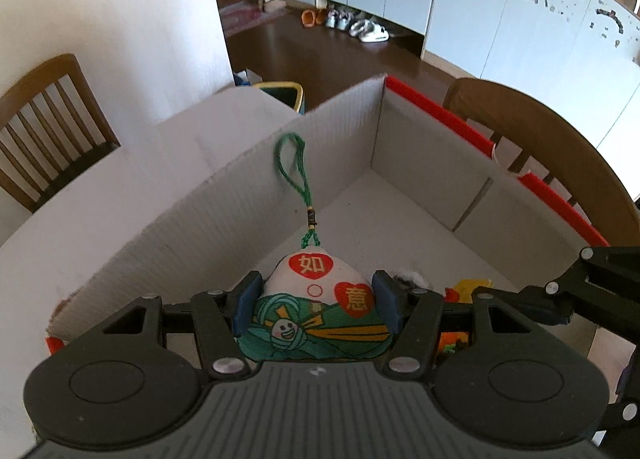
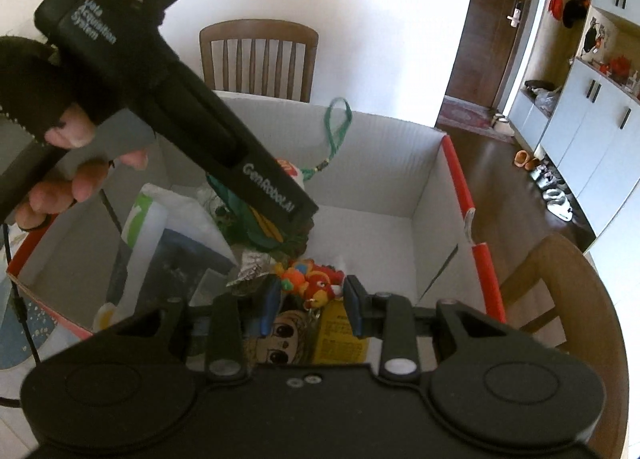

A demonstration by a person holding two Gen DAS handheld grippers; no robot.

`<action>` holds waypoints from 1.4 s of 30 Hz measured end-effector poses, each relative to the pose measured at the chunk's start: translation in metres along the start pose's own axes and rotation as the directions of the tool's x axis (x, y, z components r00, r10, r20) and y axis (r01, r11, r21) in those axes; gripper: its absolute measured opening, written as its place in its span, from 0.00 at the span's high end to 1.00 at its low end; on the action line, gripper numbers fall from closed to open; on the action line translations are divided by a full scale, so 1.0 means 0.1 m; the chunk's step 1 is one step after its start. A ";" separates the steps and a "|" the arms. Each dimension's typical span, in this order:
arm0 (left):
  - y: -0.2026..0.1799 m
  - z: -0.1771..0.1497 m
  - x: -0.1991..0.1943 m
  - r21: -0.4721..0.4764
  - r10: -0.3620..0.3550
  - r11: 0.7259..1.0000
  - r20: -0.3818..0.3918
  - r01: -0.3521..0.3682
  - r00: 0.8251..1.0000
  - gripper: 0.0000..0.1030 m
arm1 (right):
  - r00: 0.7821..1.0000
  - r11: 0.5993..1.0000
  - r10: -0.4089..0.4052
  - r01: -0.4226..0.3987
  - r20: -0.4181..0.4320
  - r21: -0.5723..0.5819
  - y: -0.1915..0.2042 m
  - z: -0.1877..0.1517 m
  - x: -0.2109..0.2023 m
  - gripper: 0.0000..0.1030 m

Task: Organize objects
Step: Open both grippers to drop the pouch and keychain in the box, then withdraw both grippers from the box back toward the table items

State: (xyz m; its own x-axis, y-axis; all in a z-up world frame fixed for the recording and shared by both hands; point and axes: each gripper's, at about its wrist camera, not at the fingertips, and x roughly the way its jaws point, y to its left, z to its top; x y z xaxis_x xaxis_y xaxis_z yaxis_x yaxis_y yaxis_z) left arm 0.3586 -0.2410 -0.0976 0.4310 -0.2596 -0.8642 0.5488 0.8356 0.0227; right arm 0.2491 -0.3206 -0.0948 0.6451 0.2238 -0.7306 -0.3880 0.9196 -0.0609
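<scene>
L gripper [image 1: 316,305] jaws clamp sachet [image 1: 320,311] over box [image 1: 224,195]; R gripper [image 2: 310,305] jaws open, empty.

readable text on the sachet and the left gripper's body

the zongzi-shaped sachet [image 1: 320,311] carries two red hearts, the upper reading "如" and the lower "意". seen from the right wrist, the left gripper [image 2: 298,219] has "genrobot.ai" in white along its black body, and "data acquisition system" on the label higher up. small print on the yellow card [image 2: 340,335] is too fine to read.
</scene>
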 end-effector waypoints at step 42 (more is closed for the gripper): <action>-0.12 -0.36 -1.08 -0.076 0.036 0.997 0.215 -0.020 0.976 0.27 | 0.988 0.992 0.053 -0.068 0.143 0.105 -0.05 0.04 -0.72 0.29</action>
State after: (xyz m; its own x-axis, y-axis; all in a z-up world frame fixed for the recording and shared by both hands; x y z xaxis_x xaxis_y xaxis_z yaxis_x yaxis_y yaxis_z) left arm 0.2793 -0.2058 -0.0229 0.5941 -0.3276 -0.7346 0.4843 0.8749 0.0015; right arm 0.2069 -0.3402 -0.0394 0.7113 0.3161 -0.6278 -0.3599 0.9310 0.0610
